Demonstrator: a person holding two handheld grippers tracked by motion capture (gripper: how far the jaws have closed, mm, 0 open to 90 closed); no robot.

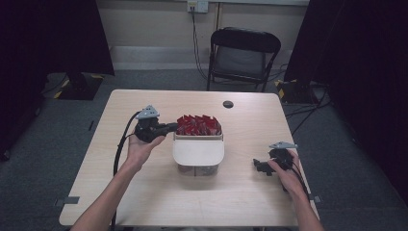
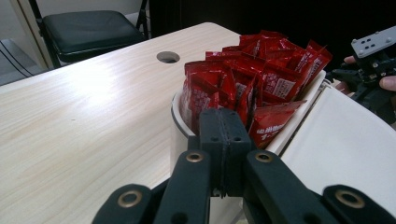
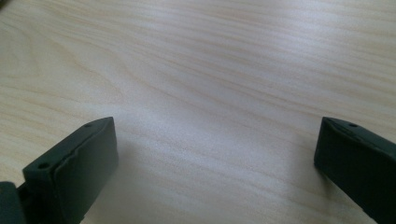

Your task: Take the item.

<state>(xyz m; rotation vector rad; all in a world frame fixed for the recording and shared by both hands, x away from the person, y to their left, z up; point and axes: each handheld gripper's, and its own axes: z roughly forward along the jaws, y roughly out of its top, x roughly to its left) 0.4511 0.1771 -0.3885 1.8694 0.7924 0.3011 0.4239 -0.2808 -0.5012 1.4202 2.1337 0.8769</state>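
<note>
Right, the left hand-held gripper (image 1: 169,127) sits at the left rim of the bin (image 1: 198,154) in the middle of the table (image 1: 144,192) — jaws pressed flat together, nothing seen between them. In the left gripper view those closed jaws (image 2: 225,135) stand just in front of the bin's white rim, right by the nearest red packets (image 2: 254,81). Whether the tips touch a packet, I cannot tell.

The packets stand upright, packed tight in the far half of the bin; a pale lid (image 1: 198,150) covers the near half. A small round hole (image 1: 228,104) marks the table beyond the bin.

Over on the right, the right hand-held gripper (image 1: 260,167) lies low near the table's right edge, well apart from the bin, pointing left toward it. Its own view shows both jaws spread wide — bare pale wood grain between them, nothing held.

Behind the table a black folding chair (image 1: 243,53) stands against the wall, cables trailing on the grey floor (image 1: 57,144), dark curtains (image 1: 365,57) at either side.
</note>
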